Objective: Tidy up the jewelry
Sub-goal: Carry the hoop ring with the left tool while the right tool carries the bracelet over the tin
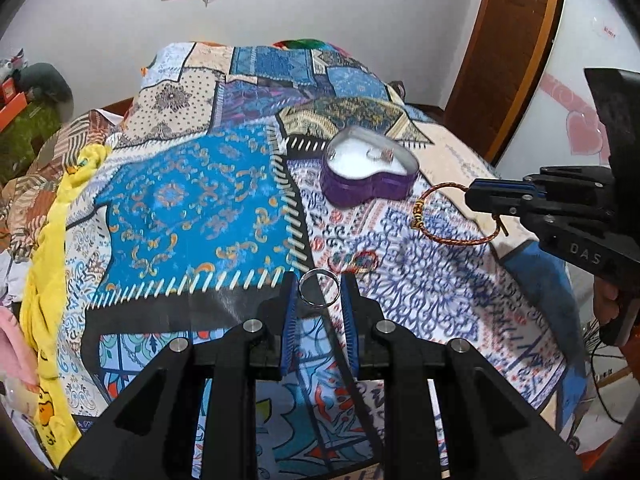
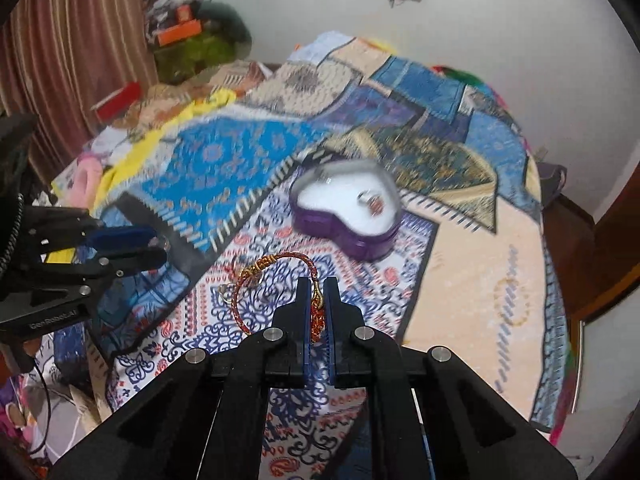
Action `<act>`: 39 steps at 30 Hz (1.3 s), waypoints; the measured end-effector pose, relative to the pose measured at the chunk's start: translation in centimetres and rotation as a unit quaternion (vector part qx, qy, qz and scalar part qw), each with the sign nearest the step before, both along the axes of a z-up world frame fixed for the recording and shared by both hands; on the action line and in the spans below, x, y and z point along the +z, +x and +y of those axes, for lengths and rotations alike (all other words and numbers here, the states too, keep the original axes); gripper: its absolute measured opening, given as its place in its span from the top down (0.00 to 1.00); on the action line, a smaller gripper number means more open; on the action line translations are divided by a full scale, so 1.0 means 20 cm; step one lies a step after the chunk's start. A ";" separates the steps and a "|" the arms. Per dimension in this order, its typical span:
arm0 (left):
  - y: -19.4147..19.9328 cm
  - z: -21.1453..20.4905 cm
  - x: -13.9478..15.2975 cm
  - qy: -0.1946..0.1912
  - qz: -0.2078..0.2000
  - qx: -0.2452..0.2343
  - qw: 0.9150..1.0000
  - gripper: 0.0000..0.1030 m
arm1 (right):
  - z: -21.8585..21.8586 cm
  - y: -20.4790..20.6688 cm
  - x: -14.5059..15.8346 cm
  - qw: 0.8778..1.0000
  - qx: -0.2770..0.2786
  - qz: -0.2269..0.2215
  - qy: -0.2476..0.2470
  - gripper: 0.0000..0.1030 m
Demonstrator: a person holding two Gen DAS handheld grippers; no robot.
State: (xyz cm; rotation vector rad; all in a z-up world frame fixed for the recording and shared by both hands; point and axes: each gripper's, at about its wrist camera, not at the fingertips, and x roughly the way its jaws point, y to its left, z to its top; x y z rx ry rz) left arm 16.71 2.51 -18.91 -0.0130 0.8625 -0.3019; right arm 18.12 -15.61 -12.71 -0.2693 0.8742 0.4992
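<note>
Patchwork bed [image 1: 192, 184]: left gripper [image 1: 319, 290] pinches ring [image 1: 320, 289], right gripper [image 2: 319, 300] clamps bracelet [image 2: 256, 270]; thin grips, either could slip short of box [image 1: 368, 178].

I count two grippers [image 1: 319, 280] [image 2: 319, 280], one silver ring [image 1: 319, 288], one red-and-gold cord bracelet [image 1: 456, 216], one purple heart-shaped box [image 1: 368, 172] holding one small ring [image 1: 378, 155], on one patchwork bedspread [image 1: 180, 200].

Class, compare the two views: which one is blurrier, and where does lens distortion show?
Right wrist view: motion blur smears the box and bedspread. Left wrist view: sharper, the ring is crisp. Both: fisheye bends the edges, as at the door frame, and darkens the corners.
</note>
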 end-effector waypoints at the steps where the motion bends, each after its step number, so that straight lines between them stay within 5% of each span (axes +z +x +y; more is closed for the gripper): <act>1: 0.01 0.00 0.01 -0.001 -0.002 0.000 1.000 0.80 | -0.01 0.00 0.01 1.000 -0.002 -0.004 0.003 0.95; 22: 0.24 -0.13 0.26 -0.007 -0.070 -0.003 0.998 0.80 | -0.12 0.16 0.18 0.996 -0.045 -0.063 0.050 0.95; 39: 0.56 -0.21 0.06 -0.011 -0.023 -0.021 0.999 0.80 | -0.06 0.47 -0.02 0.998 -0.041 -0.016 0.047 0.95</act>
